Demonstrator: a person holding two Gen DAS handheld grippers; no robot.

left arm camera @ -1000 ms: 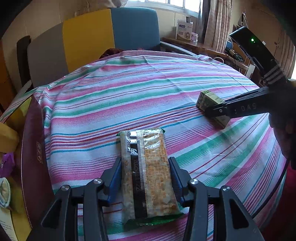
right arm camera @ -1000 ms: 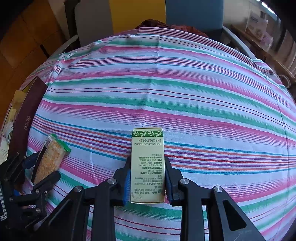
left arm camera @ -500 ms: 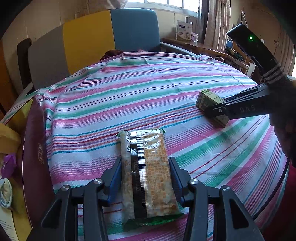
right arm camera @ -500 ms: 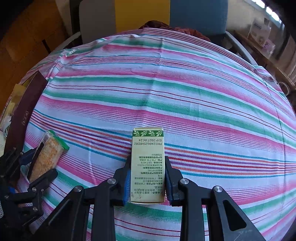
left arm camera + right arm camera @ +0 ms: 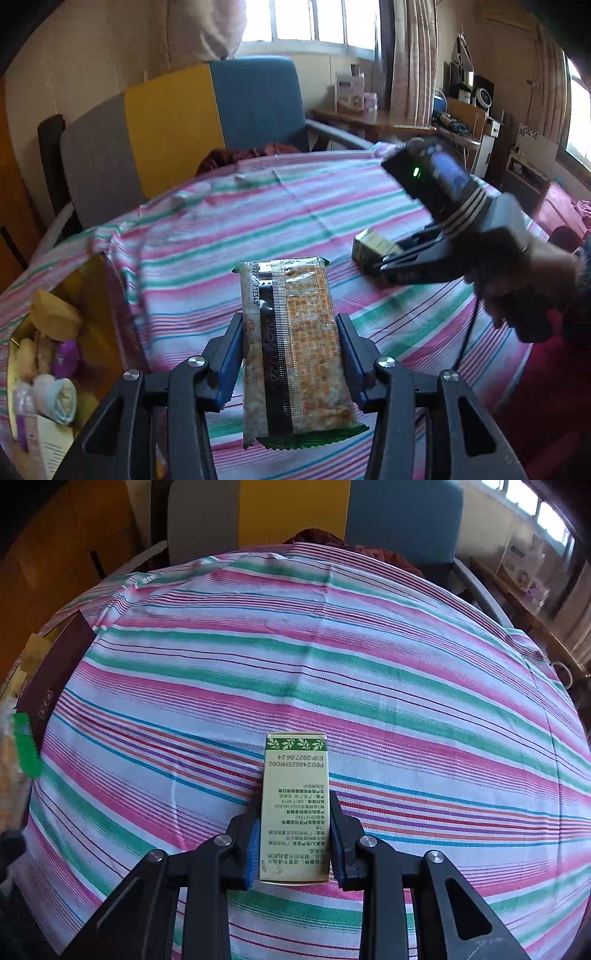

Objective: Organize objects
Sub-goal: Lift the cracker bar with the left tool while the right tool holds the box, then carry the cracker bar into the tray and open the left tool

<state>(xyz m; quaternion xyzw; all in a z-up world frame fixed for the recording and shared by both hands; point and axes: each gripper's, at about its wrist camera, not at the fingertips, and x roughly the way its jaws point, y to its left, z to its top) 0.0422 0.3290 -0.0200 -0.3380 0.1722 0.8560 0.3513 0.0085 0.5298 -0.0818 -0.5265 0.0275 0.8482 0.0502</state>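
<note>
Now, left gripper (image 5: pixel 290 363) at the bottom centre of the left wrist view, jaws part-way apart and pressed on both long edges of a snack pack (image 5: pixel 291 350). Pack clamped lengthwise, crimped green end toward the camera, printed end pointing up the frame, appearing raised clear of the striped cloth (image 5: pixel 229 236). At the lower left of that view, an open box (image 5: pixel 110 295) with a dark red wall, holding yellow, purple and pale wrapped items, blurred. Behind the table, a chair (image 5: pixel 177 125) in grey, yellow and blue panels at the upper centre.

Right gripper (image 5: pixel 293 840) at the bottom centre of the right wrist view, jaws nearly together and clamped on both sides of a small carton (image 5: pixel 295 805). Carton lying flat on the cloth, leaf-patterned band at its far end, printed text upside down toward the camera. Seen too from the left wrist view at the right: same carton (image 5: pixel 373 245) on the cloth, black fingers around it, a hand (image 5: pixel 528 288) behind on the grip, a green light lit on the camera housing above.

At the far left edge of the right wrist view, the box wall (image 5: pixel 51 679) again, with a green crimped pack end just beside it, blurred. Pack and carton well apart.
</note>
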